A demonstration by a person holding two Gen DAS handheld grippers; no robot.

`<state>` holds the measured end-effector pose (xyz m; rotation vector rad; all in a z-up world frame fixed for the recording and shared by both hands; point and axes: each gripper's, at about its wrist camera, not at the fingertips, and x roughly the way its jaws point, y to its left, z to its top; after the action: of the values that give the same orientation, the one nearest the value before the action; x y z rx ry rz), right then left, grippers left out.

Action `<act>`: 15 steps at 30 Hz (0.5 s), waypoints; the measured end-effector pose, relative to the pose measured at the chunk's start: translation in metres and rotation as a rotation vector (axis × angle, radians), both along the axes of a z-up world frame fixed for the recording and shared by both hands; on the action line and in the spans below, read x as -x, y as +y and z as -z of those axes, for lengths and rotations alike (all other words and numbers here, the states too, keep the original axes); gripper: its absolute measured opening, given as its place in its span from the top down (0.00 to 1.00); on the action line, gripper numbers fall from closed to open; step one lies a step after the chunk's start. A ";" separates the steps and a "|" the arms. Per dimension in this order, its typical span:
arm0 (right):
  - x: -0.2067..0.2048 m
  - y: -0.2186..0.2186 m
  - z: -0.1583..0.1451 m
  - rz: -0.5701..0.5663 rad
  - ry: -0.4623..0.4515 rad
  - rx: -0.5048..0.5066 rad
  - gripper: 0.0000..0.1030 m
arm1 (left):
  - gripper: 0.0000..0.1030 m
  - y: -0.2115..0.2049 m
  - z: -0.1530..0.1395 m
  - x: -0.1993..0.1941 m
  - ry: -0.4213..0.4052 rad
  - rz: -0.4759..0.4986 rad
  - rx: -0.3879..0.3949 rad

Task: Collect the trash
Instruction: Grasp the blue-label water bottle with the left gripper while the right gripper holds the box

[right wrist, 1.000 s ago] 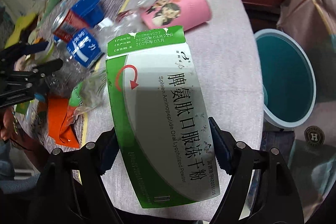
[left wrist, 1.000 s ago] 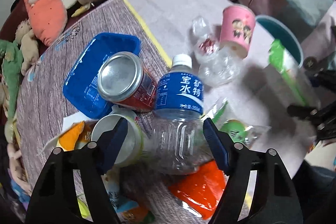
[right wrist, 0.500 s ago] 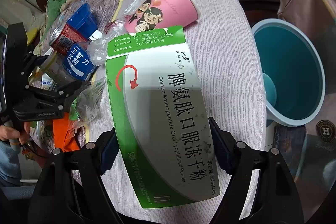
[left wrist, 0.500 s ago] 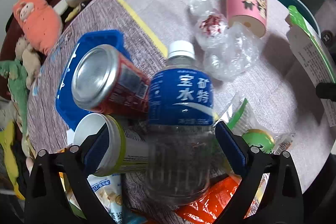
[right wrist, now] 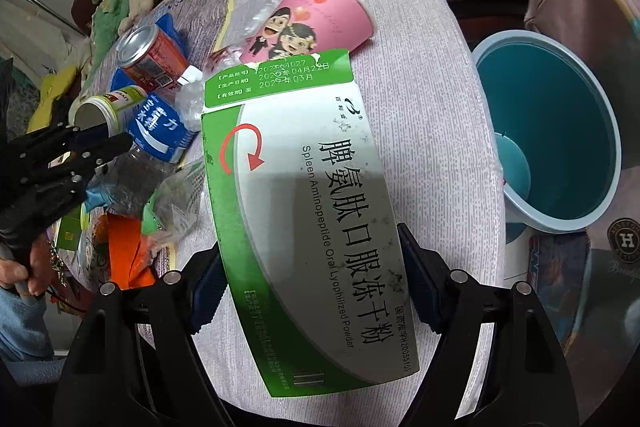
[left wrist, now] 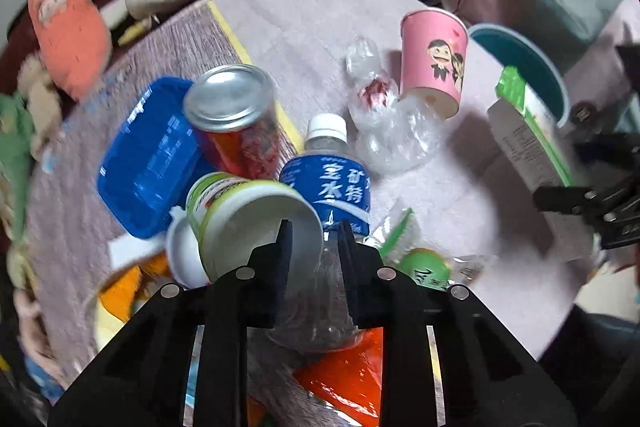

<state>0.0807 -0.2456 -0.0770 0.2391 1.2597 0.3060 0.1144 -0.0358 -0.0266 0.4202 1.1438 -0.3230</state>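
Counted on the cloth-covered table [right wrist: 420, 67]: one clear water bottle [left wrist: 332, 183] with a blue label, one red can [left wrist: 232, 119], one white-and-green cup [left wrist: 248, 211], one pink paper cup [left wrist: 434, 63], one blue tray [left wrist: 148, 163], one orange wrapper [left wrist: 344, 375], one wad of clear plastic [left wrist: 384, 131]. Beside the table, one teal bin [right wrist: 560, 131]. One green-and-white medicine box [right wrist: 320, 207], off the table, gripped firmly from both sides by the right gripper [right wrist: 312, 255] and held above the table edge near the bin.

Left gripper [left wrist: 314, 231] closing, pointing steeply down into the heap: one finger inside the white-and-green cup's mouth, the other outside it against the bottle, the cup's rim wall between the two (not yet pinched, with a pale strip of the cup's inside showing beside the inner finger).

Compared with a second ago: left jaws then spread wide astride the bottle, cup outside them on its side; now drawn narrow over the cup's rim, cup mouth tipped further up. Box in the same clamp, same angle as before.
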 end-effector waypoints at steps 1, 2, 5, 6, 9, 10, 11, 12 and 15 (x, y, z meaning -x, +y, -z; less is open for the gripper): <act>0.000 0.000 0.001 0.001 0.002 -0.003 0.29 | 0.72 0.000 0.001 0.000 -0.003 -0.007 0.002; 0.000 -0.001 0.001 0.002 0.004 -0.007 0.29 | 0.63 0.000 0.002 0.000 0.002 -0.012 0.006; 0.002 -0.004 0.000 0.005 0.001 -0.015 0.29 | 0.55 0.004 0.003 -0.006 0.021 -0.038 -0.003; 0.003 -0.005 -0.001 0.006 -0.002 -0.018 0.29 | 0.55 0.007 -0.005 -0.008 0.007 -0.043 0.010; 0.005 -0.010 -0.002 0.016 -0.010 -0.026 0.29 | 0.45 0.015 -0.035 -0.016 -0.018 -0.048 0.093; 0.005 -0.012 -0.002 0.019 -0.011 -0.031 0.29 | 0.38 0.015 -0.044 -0.016 -0.035 -0.045 0.110; 0.005 -0.014 -0.002 0.022 -0.012 -0.035 0.29 | 0.34 0.012 -0.050 -0.016 -0.052 -0.040 0.120; 0.005 -0.015 -0.002 0.024 -0.012 -0.037 0.29 | 0.34 0.006 -0.057 -0.016 -0.070 -0.024 0.117; 0.005 -0.017 -0.002 0.027 -0.011 -0.044 0.29 | 0.34 -0.010 -0.060 -0.017 -0.065 0.018 0.142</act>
<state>0.0753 -0.2625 -0.0750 0.2915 1.2389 0.3120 0.1315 -0.0459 0.0330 0.3142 1.0471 -0.4014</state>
